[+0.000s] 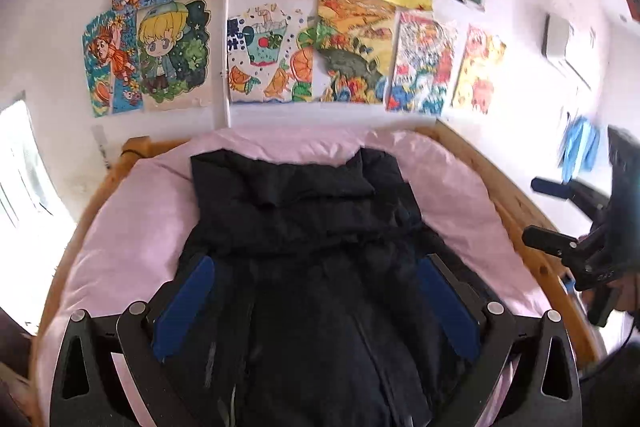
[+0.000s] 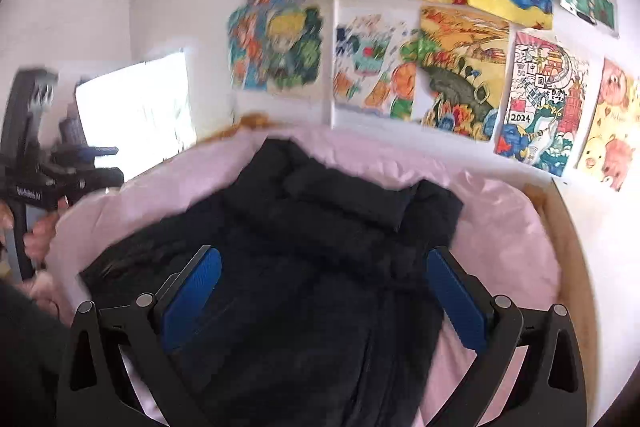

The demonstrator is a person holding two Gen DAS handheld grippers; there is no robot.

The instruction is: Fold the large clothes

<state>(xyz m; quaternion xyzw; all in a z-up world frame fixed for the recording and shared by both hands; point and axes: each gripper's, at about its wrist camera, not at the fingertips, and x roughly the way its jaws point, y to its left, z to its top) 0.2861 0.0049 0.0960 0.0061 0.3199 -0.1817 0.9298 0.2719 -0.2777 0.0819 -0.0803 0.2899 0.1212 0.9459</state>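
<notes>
A large black padded jacket (image 1: 312, 251) lies spread on a pink bedsheet (image 1: 132, 227), collar end toward the wall, its upper part folded over in a thick band. My left gripper (image 1: 316, 263) is open above the jacket's middle, blue pads wide apart, holding nothing. My right gripper (image 2: 320, 263) is also open above the jacket (image 2: 304, 267), empty. The right gripper also shows at the right edge of the left wrist view (image 1: 560, 215), off the bed. The left gripper shows at the left edge of the right wrist view (image 2: 92, 163).
The bed has a wooden frame (image 1: 516, 211) around the pink sheet (image 2: 508, 227). Several children's drawings (image 1: 272, 55) hang on the white wall behind it. A bright window (image 2: 136, 115) is at the left. A blue cloth (image 1: 576, 151) hangs at the right.
</notes>
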